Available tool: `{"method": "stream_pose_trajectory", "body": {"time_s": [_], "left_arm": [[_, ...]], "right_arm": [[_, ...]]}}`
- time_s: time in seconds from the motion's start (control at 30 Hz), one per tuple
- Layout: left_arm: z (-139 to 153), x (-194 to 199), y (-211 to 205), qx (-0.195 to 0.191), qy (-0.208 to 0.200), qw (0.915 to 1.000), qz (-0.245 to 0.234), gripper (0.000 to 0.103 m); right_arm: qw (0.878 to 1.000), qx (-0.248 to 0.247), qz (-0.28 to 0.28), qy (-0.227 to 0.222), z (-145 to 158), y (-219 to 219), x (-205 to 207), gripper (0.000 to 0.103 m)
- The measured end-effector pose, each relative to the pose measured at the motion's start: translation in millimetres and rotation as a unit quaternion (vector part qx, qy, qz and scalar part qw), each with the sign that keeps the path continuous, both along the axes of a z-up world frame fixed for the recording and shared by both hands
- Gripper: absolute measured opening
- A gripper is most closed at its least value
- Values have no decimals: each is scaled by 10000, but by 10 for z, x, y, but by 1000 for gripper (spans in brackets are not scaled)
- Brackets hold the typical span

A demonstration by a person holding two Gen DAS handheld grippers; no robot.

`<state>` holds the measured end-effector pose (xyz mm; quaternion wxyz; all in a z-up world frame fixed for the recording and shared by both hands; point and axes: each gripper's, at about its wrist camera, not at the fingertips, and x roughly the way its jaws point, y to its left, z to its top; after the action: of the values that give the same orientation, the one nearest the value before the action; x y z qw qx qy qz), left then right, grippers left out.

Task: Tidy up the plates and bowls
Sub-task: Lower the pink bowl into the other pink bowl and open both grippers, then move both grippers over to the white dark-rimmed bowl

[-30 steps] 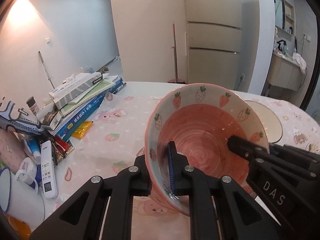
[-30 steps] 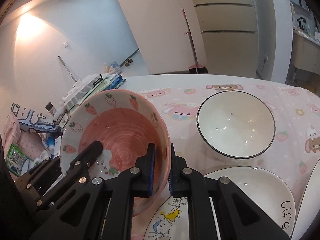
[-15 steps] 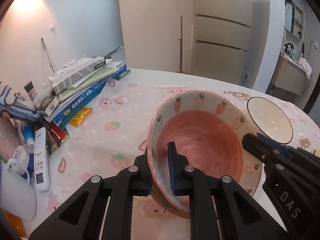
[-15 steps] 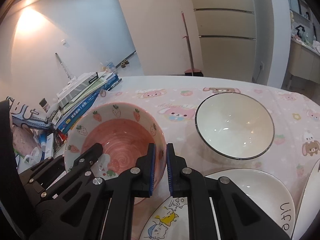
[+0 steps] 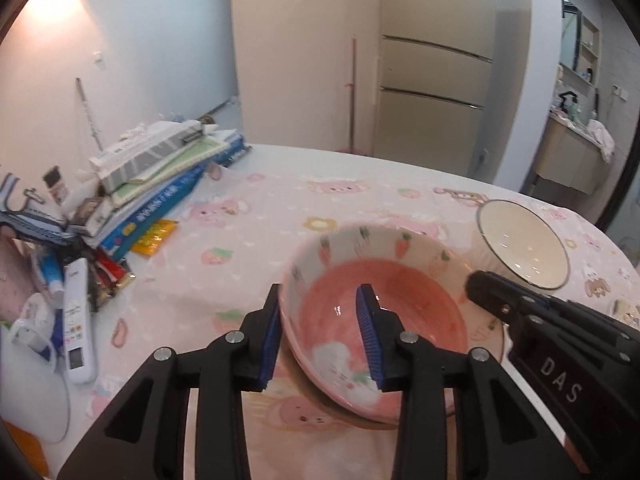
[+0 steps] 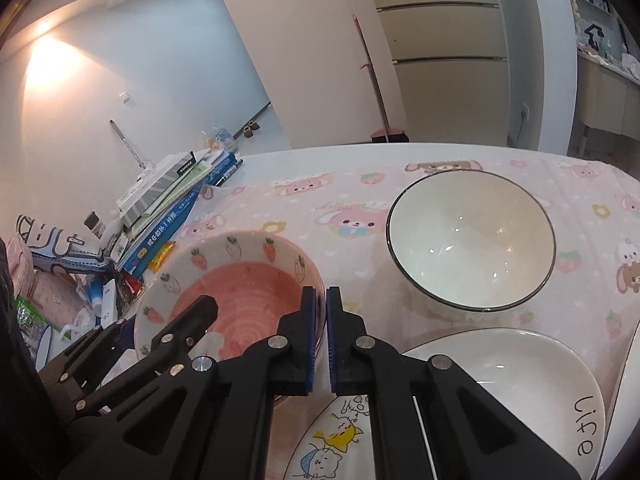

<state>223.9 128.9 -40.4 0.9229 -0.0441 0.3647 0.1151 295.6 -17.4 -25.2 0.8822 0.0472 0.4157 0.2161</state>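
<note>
The plates at the right wrist view's lower edge, a cartoon plate (image 6: 340, 444) and a white plate (image 6: 516, 364), are cut off or hidden by the tongs. The strawberry bowl (image 5: 384, 312) sits on the pink tablecloth (image 5: 248, 216). The left gripper (image 5: 320, 332) is opening, its 2 pads straddling the bowl's near rim without pressing. The right gripper (image 6: 320, 340) is closed beside the bowl's rim, left of the white bowl (image 6: 472, 240); whether it pinches the rim is unclear.

Pink strawberry bowl (image 5: 384, 312) sits upright on the tablecloth near the white bowl (image 6: 472, 240).
</note>
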Motion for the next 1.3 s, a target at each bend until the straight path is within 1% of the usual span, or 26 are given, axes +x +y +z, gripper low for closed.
{"method": "stream_pose_trajectory", "body": {"time_s": [0.03, 0.07, 0.1, 0.2, 0.27, 0.33, 0.4, 0.47, 0.53, 0.6, 0.67, 0.7, 0.77, 0.8, 0.83, 0.87, 0.9, 0.93, 0.97, 1.0, 1.03, 1.07, 1.1, 1.23, 1.3], "left_arm": [[11, -6, 20, 38, -34, 10000, 64, 28], [30, -18, 43, 45, -96, 9999, 97, 18], [51, -32, 70, 3, -150, 9998, 91, 0], [38, -13, 135, -318, -14, 9995, -34, 0], [21, -8, 131, -224, 0, 9997, 44, 0], [62, -38, 127, -179, -126, 9997, 66, 0], [135, -102, 127, -283, -324, 9991, -8, 0], [213, -167, 108, -303, -511, 9982, -73, 0], [288, -216, 75, -226, -639, 9976, -109, 0], [374, -262, 54, -292, -629, 9975, -132, 0], [531, -372, 33, -474, -794, 9955, -220, 0], [606, -417, 6, -392, -881, 9952, -187, 0], [790, -505, -107, -21, -1057, 9942, -171, 1], [858, -522, -147, 36, -1101, 9936, -256, 5], [931, -524, -184, 41, -1123, 9931, -348, 8], [1000, -526, -227, 21, -1146, 9925, -420, 20], [1069, -524, -279, 33, -1160, 9921, -481, 39], [1151, -525, -347, 86, -1198, 9911, -566, 47], [1227, -531, -413, 173, -1271, 9898, -617, 54], [1309, -542, -493, 321, -1386, 9878, -639, 61], [1390, -548, -571, 471, -1509, 9853, -653, 68], [1473, -546, -649, 567, -1634, 9826, -679, 82], [1541, -536, -694, 582, -1726, 9806, -724, 92], [1709, -396, -842, 342, -1955, 9764, -853, 100], [1734, -258, -917, 353, -1961, 9759, -889, 101]], "right_arm": [[10000, 22, 2, 7, 0, -8, 4, 5], [10000, 84, 1, -45, 18, -15, -7, 4], [9999, 57, 11, -93, 37, -12, -13, 4], [10000, -39, 76, -48, 27, -10, 6, 4], [9999, 97, 74, 58, 20, -42, 32, 4], [9995, 257, 77, 171, 34, -88, 60, 4], [9991, 398, 6, 162, 83, -153, 67, 4], [9993, 348, -49, 100, 186, -209, 66, 4], [9998, 115, -135, 42, 345, -254, 56, 4], [9997, 193, -136, -107, 520, -334, 19, 4], [9987, 337, -173, -329, 770, -467, -46, 4], [9983, 360, -197, -411, 853, -513, -63, 4], [9963, 463, -269, -669, 1081, -660, -135, 5], [9950, 545, -316, -779, 1186, -749, -163, 5], [9935, 624, -379, -870, 1274, -843, -187, 8], [9917, 697, -473, -969, 1359, -945, -212, 16], [9902, 737, -559, -1047, 1421, -1024, -229, 23], [9876, 759, -724, -1165, 1491, -1139, -248, 39], [9855, 751, -877, -1246, 1532, -1217, -255, 59], [9829, 756, -1020, -1330, 1567, -1287, -262, 63], [9799, 761, -1181, -1420, 1605, -1375, -269, 64], [9787, 760, -1250, -1441, 1624, -1433, -262, 64], [9781, 773, -1290, -1438, 1639, -1491, -253, 64], [9730, 1026, -1573, -1343, 1666, -1791, -187, 64], [9704, 937, -1742, -1384, 1657, -1877, -169, 64]]}}
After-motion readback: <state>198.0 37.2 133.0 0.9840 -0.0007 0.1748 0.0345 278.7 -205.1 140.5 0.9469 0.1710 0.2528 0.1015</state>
